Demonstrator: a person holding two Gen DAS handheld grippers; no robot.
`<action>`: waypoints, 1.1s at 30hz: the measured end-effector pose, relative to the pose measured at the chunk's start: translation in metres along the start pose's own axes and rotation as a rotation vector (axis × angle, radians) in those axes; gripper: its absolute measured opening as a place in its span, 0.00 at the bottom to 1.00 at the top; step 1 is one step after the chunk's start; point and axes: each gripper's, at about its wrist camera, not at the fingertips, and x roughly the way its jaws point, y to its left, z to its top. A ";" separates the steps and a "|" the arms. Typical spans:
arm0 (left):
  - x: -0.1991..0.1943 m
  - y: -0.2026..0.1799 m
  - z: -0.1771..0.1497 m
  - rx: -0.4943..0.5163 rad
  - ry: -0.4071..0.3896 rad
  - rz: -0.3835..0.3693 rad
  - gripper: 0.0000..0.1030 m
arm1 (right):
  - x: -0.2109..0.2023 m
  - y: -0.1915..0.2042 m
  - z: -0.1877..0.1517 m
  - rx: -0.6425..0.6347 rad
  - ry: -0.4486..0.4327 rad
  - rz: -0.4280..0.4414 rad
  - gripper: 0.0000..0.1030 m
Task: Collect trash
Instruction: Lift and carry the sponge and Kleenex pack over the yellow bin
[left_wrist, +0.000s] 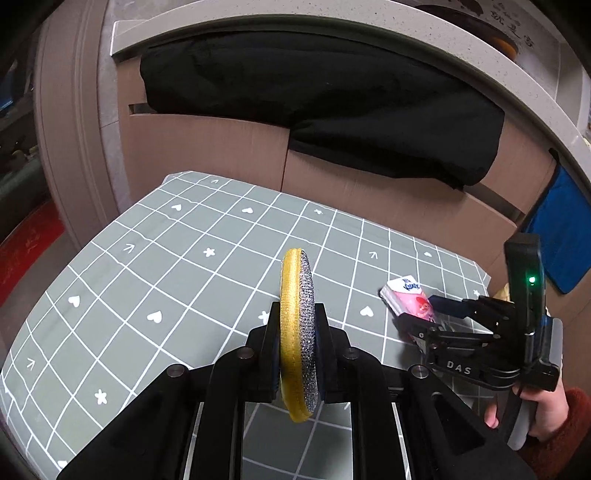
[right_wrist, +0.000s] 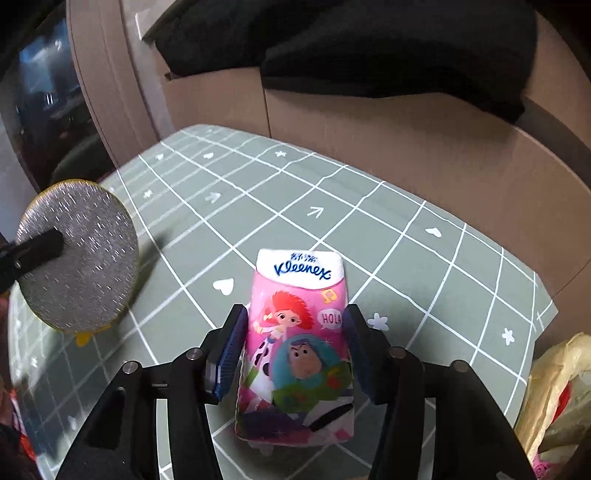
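A round scouring pad (left_wrist: 293, 280) with a yellow rim and a silver face stands on edge, lifted above the table, with my left gripper (left_wrist: 297, 312) shut on it. The right wrist view shows the same pad (right_wrist: 79, 254) at the left with one black finger across its face. A pink Kleenex tissue pack (right_wrist: 299, 369) printed with cartoon figures lies on the green checked tablecloth (right_wrist: 406, 240). My right gripper (right_wrist: 295, 321) straddles the pack with its jaws wide and the blue pads beside its long edges, not pressing. In the left wrist view the right gripper (left_wrist: 419, 314) sits at the pack (left_wrist: 404, 291).
A brown cabinet front (left_wrist: 221, 155) rises just behind the table, with a black cloth (left_wrist: 314, 92) hanging from the counter. A blue cloth (left_wrist: 561, 229) hangs at far right. A yellowish plastic bag (right_wrist: 554, 387) lies at the table's right edge. A hand (left_wrist: 546, 410) holds the right gripper.
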 end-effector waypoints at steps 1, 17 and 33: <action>0.000 0.001 -0.001 -0.002 0.003 -0.004 0.15 | 0.001 0.001 0.000 -0.009 0.003 -0.007 0.51; -0.023 -0.002 -0.002 0.009 -0.038 -0.013 0.15 | -0.029 -0.007 -0.002 0.088 -0.024 0.068 0.42; -0.118 -0.049 0.041 0.080 -0.259 -0.019 0.15 | -0.175 0.006 0.010 -0.002 -0.305 0.015 0.42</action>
